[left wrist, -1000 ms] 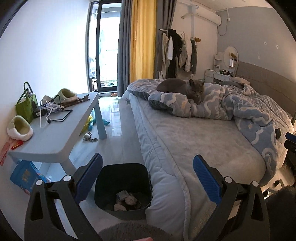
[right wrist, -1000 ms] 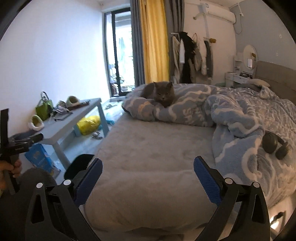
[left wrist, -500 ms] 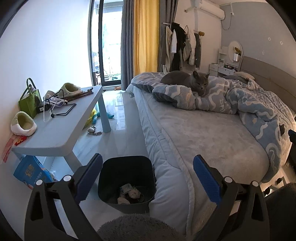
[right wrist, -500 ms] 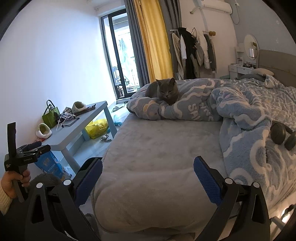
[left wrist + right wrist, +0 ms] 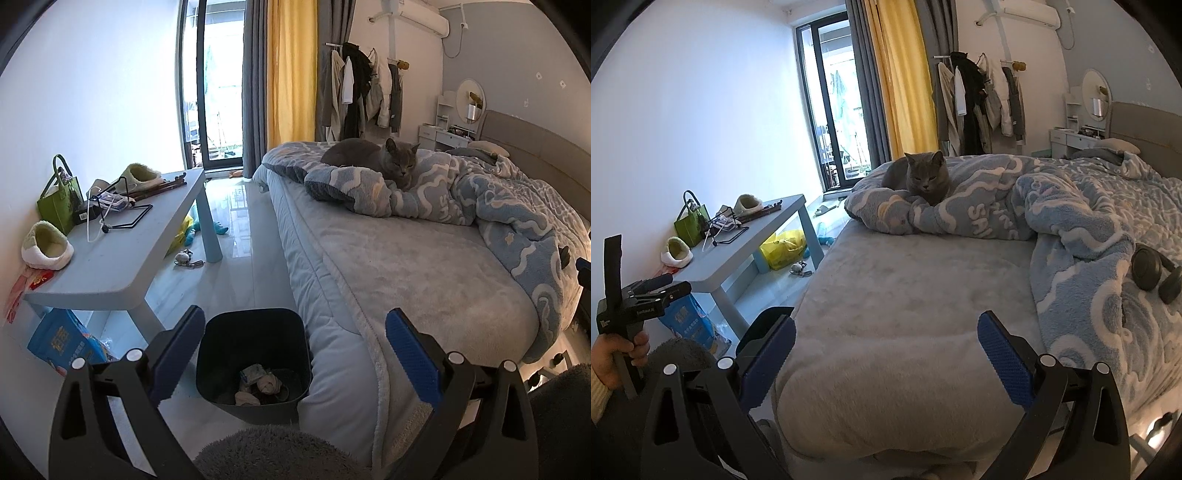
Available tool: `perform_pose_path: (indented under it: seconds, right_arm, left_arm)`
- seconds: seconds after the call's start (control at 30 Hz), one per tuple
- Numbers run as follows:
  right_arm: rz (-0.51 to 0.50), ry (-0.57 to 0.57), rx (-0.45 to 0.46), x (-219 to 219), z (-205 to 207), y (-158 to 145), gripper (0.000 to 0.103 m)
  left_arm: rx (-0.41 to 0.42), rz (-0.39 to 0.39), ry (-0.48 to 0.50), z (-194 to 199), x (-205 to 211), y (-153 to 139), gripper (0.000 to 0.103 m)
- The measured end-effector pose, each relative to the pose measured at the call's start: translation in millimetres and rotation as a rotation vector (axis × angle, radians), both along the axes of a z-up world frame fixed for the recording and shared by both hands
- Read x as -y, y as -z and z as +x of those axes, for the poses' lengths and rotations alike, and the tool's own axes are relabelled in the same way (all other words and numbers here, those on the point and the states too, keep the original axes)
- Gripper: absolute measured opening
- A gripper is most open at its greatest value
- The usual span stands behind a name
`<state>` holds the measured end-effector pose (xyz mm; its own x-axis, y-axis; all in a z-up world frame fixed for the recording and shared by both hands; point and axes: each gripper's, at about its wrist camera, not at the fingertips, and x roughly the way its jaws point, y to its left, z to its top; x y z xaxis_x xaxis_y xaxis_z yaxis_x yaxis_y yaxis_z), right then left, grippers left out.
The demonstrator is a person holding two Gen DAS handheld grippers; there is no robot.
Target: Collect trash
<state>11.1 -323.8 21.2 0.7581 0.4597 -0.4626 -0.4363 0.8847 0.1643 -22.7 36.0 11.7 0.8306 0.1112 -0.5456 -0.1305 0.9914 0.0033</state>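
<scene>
- Leaning against the white wall at the far left, a green tote bag (image 5: 59, 201) stands on the low grey-blue table (image 5: 118, 258), with one fuzzy slipper (image 5: 46, 249) near the table's close end and a second slipper (image 5: 140, 172) farther back beside some dark sticks and a wire stand.
- Under the table sits a blue printed bag (image 5: 64, 345), and farther along the floor a yellow plastic bag (image 5: 783, 248) and a small toy lie near the table leg.
- Low in the middle, the left gripper (image 5: 295, 354) hangs with its blue-padded fingers spread wide and nothing between them.
- Directly between those fingers, on the floor tight against the bed's side, stands the black trash bin (image 5: 255, 332); crumpled trash (image 5: 262, 386) already lies at its bottom.
- From the other camera, the left hand (image 5: 617, 354) is seen gripping that tool's handle at the left edge.
- Over the bed's near corner, the right gripper (image 5: 886, 354) is likewise wide apart and holding nothing.
- On the grey bed (image 5: 905, 295), a grey cat (image 5: 919, 177) rests on the bunched blue-and-white blanket (image 5: 1071, 229).
- Further right, black headphones (image 5: 1154, 273) lie on that blanket.
</scene>
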Motion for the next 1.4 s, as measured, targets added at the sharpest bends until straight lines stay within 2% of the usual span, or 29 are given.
perform_pose_path:
  seconds: [1.4]
  right_arm:
    - [-0.006, -0.003, -0.001, 1.4, 2.0, 0.2, 0.100]
  left_arm:
    - [-0.004, -0.004, 0.002, 0.2, -3.4, 0.7, 0.100]
